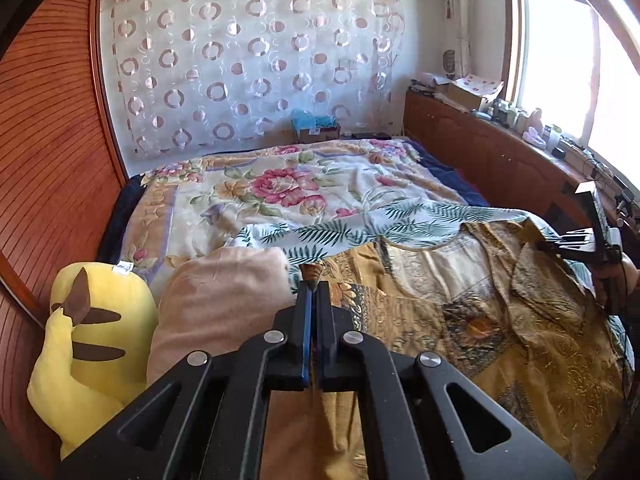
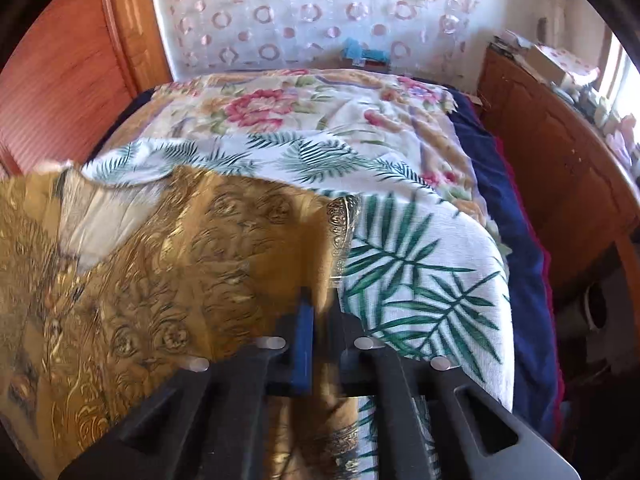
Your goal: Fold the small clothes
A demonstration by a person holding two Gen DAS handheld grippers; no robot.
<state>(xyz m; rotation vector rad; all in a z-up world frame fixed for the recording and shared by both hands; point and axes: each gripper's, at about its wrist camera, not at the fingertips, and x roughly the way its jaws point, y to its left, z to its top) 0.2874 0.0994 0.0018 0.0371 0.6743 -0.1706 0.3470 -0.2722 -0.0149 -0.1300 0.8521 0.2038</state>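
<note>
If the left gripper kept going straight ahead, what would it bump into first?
The left gripper, shut on the golden patterned garment, points across the bed. Just ahead lies the palm-leaf cloth, then the floral blanket. It would likely brush the palm-leaf cloth first, though depth is hard to judge.

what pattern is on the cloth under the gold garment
Green palm leaves on white cloth, clearest in the right wrist view.

Garment blurred (left edge cropped).
</note>
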